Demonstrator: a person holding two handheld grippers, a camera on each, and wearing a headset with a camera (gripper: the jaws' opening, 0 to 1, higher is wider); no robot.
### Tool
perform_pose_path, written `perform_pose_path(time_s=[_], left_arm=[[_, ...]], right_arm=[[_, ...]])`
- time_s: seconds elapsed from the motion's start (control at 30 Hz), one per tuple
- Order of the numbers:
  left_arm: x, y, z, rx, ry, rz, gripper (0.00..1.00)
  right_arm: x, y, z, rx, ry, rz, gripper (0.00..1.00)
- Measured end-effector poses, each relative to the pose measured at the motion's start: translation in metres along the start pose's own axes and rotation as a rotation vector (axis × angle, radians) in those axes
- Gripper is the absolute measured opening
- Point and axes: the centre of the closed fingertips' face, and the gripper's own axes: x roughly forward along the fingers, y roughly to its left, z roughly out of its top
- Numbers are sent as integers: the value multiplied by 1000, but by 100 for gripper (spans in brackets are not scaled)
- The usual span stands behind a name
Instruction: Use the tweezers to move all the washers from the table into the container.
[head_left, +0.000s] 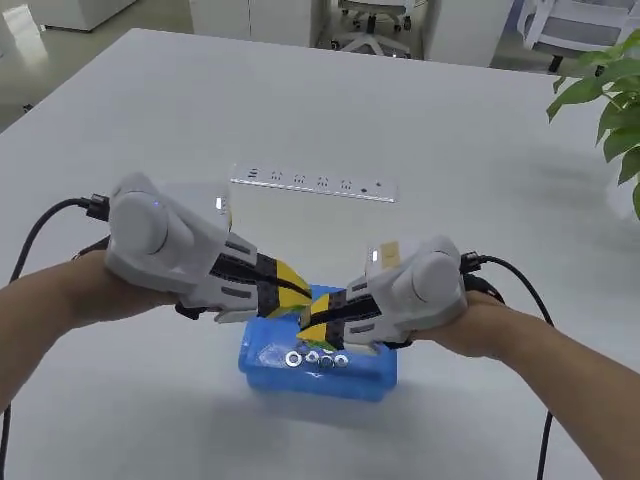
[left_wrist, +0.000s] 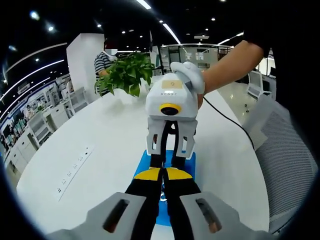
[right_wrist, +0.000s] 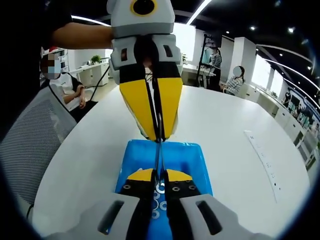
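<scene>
I can see a white power strip lying flat near the middle of the white bench. Green plant leaves hang over its right edge. Office chairs stand beyond the far edge, and a grey mesh chair sits just beside the bench.

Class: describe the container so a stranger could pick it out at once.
On the white table, look under where the left claw and right claw meet. There sits the container: a low blue tray holding small washers, unlike the flat white power strip beyond it.
</scene>
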Motion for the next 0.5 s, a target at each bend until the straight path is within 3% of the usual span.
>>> perform_pose_path(time_s=[0.5], left_arm=[[-12, -16, 23, 40, 1, -44, 5]], right_arm=[[-24, 13, 15, -22, -12, -40, 8]])
